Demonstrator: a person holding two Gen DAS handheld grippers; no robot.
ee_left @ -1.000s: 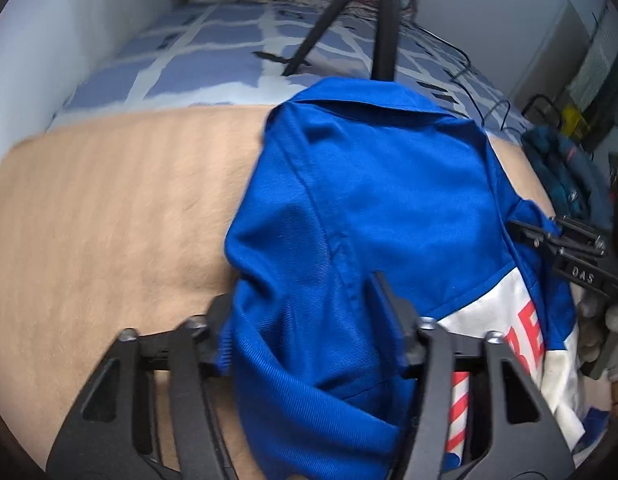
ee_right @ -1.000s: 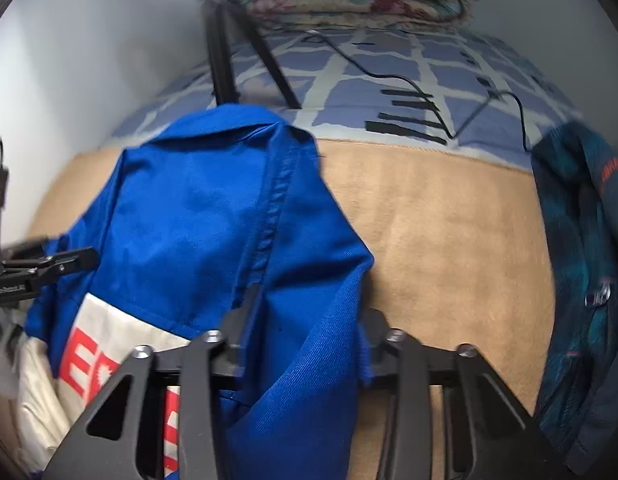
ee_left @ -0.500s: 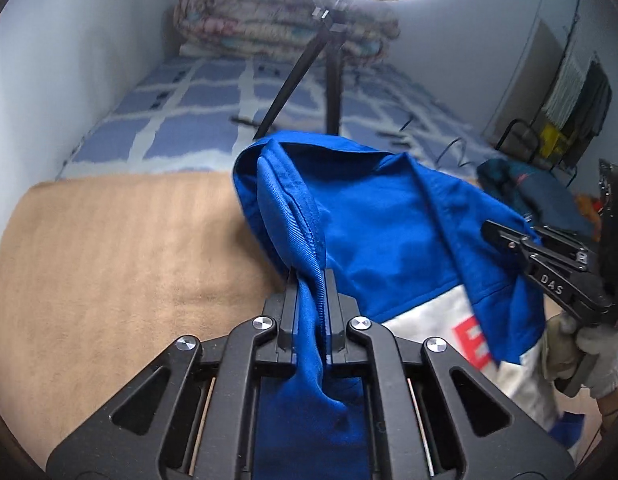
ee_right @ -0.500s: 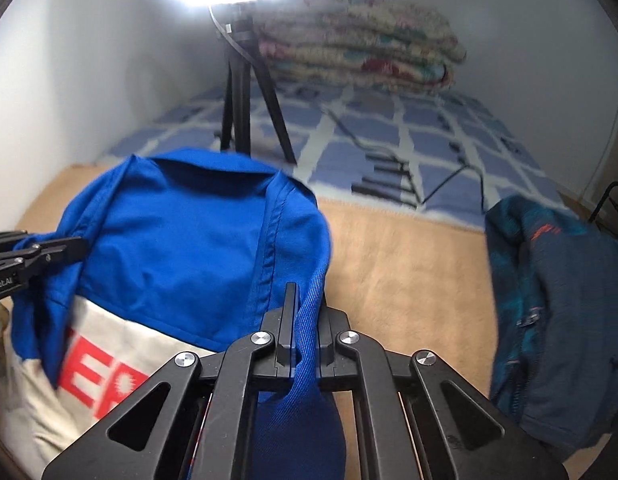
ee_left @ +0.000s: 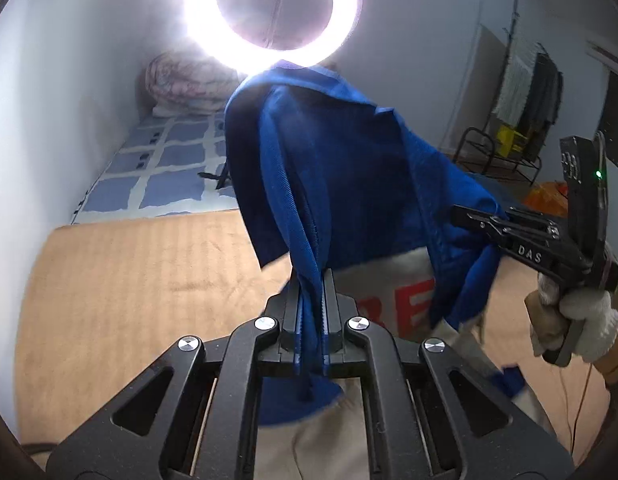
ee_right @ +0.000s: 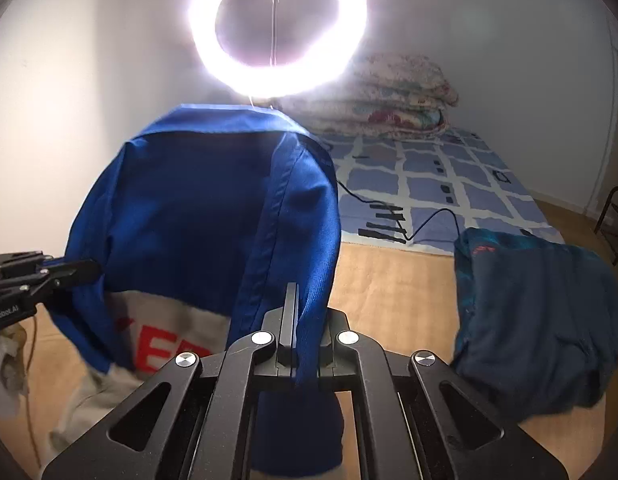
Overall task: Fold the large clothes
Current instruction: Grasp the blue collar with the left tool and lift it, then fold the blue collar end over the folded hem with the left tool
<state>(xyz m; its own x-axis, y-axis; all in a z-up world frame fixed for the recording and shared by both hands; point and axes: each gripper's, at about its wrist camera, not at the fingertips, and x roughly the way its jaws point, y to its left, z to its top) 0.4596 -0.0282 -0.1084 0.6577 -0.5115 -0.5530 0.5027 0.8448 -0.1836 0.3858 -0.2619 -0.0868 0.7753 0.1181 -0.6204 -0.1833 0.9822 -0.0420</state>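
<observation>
A large blue jacket (ee_left: 349, 168) with a white panel and red letters hangs lifted above the tan blanket (ee_left: 129, 280). My left gripper (ee_left: 311, 320) is shut on a fold of its blue fabric. My right gripper (ee_right: 297, 340) is shut on another blue fold of the same jacket (ee_right: 197, 208). Each gripper shows in the other's view: the right one (ee_left: 509, 232) at the right, the left one (ee_right: 33, 276) at the left, both pinching the jacket's sides. The jacket's lower part hangs below the fingers, partly hidden.
A dark teal garment (ee_right: 541, 320) lies on the tan blanket (ee_right: 397, 292) to the right. A blue checked mattress (ee_right: 429, 188) with a black cable and folded quilts (ee_right: 389, 96) lies behind. A bright ring light (ee_right: 277, 20) stands ahead. A rack (ee_left: 497, 152) stands far right.
Both grippers closed on the jacket's sides and raised it off the blanket. The views tilted upward, so the ring light now fills the top.
</observation>
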